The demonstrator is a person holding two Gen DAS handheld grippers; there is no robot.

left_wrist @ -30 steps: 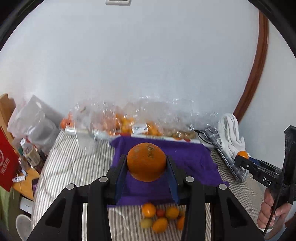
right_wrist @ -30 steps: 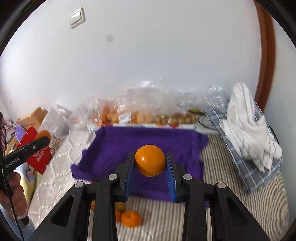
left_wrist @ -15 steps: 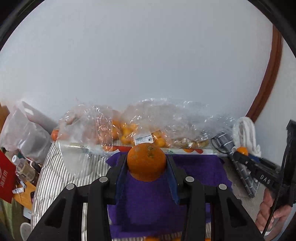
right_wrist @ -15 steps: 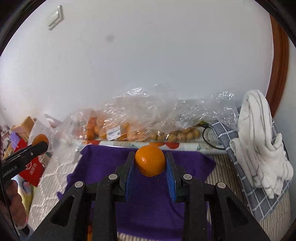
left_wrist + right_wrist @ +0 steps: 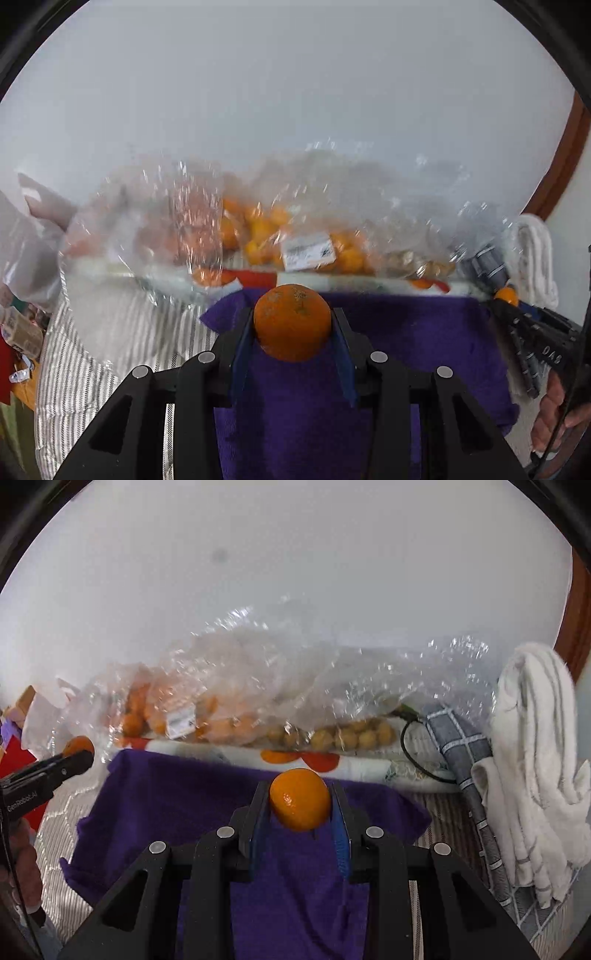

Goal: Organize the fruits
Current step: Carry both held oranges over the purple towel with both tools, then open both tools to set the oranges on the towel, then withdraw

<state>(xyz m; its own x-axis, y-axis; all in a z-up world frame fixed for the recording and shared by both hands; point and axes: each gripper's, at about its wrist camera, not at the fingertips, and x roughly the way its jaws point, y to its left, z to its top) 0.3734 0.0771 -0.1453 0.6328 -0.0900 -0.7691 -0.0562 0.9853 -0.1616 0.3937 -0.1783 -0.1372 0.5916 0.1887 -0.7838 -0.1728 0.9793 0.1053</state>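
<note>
Fruits are in transit at this moment: 2 of them, 1 in each gripper, both now over the purple fleece cloth.

Left wrist view: the dull, speckled round orange sits pinched between the blue pads of the left gripper, exactly as it did a second ago. What has changed is the background. The loose pile of small fruits on the striped bedding has dropped out of the bottom of the frame, and the purple fleece cloth now fills the lower half, while the crinkled clear plastic bags of small orange fruits have swung much closer. I read this as the orange being carried forward and down toward the far part of the cloth, so a set-down looks near. Its skin is matt with brownish flecks near the top. At the right edge the right gripper shows a small fruit at its tip.

Right wrist view: the glossy, smooth smaller mandarin is clamped between the right gripper's blue pads, unchanged. Here too the cloth has grown in the frame and the bags and white folded towel have come nearer. At the left edge the left gripper travels alongside. Neither fruit touches the cloth yet.
</note>
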